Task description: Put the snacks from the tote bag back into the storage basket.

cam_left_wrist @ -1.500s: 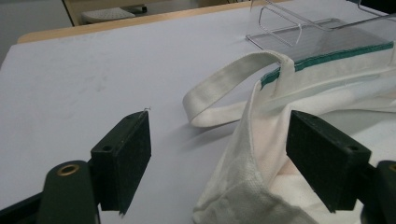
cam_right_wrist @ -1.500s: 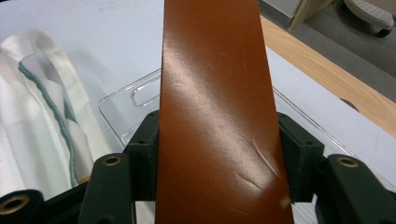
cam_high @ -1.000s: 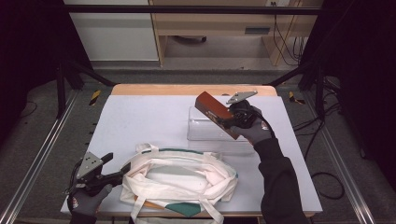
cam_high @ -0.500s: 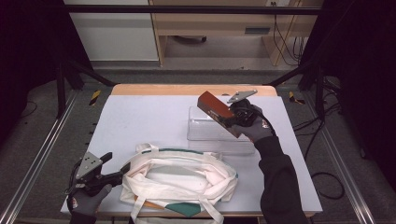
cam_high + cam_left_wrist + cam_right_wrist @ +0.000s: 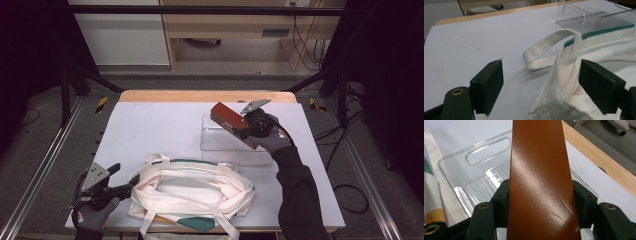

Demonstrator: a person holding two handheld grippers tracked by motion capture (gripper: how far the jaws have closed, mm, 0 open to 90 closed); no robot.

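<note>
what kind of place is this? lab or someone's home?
Most likely a lab recording station, not a home: the white table sits between metal floor rails, dark curtains hang at both sides, and cables trail behind it.

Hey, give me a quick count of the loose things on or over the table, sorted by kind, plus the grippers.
Cloth tote bag: 1
Clear plastic bin: 1
Brown flat case, clamped in the right gripper: 1
Grippers, counting the left gripper, open around the bag's edge: 2
Total: 5
</note>
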